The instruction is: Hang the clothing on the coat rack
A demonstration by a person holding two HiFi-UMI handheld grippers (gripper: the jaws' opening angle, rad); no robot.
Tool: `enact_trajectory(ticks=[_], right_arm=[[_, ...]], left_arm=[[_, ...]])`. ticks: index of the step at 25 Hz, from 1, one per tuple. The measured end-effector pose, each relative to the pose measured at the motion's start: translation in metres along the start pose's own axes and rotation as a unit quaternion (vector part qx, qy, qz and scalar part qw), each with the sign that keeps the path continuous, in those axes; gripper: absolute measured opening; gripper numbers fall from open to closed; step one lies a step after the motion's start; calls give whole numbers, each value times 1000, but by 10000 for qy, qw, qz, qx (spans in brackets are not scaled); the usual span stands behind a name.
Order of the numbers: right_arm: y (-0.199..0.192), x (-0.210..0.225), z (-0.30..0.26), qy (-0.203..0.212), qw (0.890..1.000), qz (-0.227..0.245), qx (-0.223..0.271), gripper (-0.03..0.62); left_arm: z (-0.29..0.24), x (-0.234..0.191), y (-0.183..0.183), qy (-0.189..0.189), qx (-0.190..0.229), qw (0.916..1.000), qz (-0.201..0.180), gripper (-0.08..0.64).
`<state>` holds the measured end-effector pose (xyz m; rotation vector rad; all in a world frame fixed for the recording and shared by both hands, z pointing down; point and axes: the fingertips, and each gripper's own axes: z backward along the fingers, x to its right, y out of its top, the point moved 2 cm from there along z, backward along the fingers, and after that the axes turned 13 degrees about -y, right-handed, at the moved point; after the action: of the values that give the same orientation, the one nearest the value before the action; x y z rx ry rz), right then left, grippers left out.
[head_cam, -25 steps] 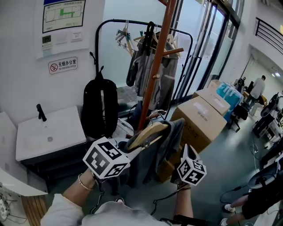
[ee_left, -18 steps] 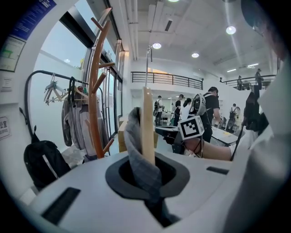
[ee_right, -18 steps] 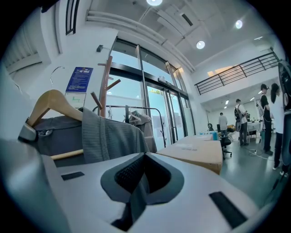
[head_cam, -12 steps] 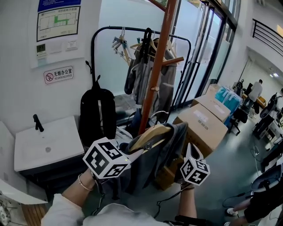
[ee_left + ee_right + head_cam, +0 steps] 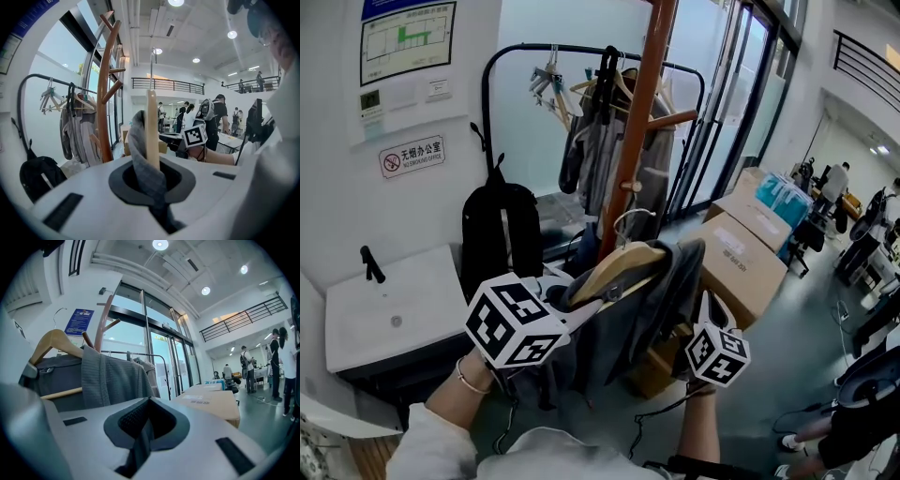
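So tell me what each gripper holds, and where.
Left gripper: wooden hanger by one end, grey garment cloth pinched along. Right gripper: a fold of that garment's hanging side.

Two grippers: left gripper (image 5: 151, 187), right gripper (image 5: 143, 432). One wooden hanger (image 5: 619, 262), one grey garment (image 5: 661, 295) on it. At twelve o'clock one wooden coat rack (image 5: 642, 122), one black rail (image 5: 581, 49). At ten o'clock one black backpack (image 5: 492, 234). At two o'clock at least two cardboard boxes (image 5: 759, 258). At nine o'clock one white sink (image 5: 389, 314).

I see a white wall (image 5: 328, 216) with signs (image 5: 411, 156) at left, a sink (image 5: 394, 305) below, glass doors (image 5: 741, 103) behind, boxes (image 5: 750, 258) on the grey floor (image 5: 797, 366), and ceiling lights (image 5: 160, 244) overhead.
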<state>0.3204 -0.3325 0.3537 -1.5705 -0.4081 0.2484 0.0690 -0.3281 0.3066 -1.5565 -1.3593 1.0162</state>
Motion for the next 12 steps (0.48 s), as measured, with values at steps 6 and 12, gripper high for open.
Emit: enact_trajectory(ticks=[6, 12], right_arm=[[-3, -1, -21, 82, 9999, 15, -94, 23], [-1, -12, -37, 325, 9994, -70, -126, 23]], left_arm=[[-7, -11, 2, -20, 11, 9999, 134, 11], [-12, -21, 4, -245, -84, 9989, 383, 12]])
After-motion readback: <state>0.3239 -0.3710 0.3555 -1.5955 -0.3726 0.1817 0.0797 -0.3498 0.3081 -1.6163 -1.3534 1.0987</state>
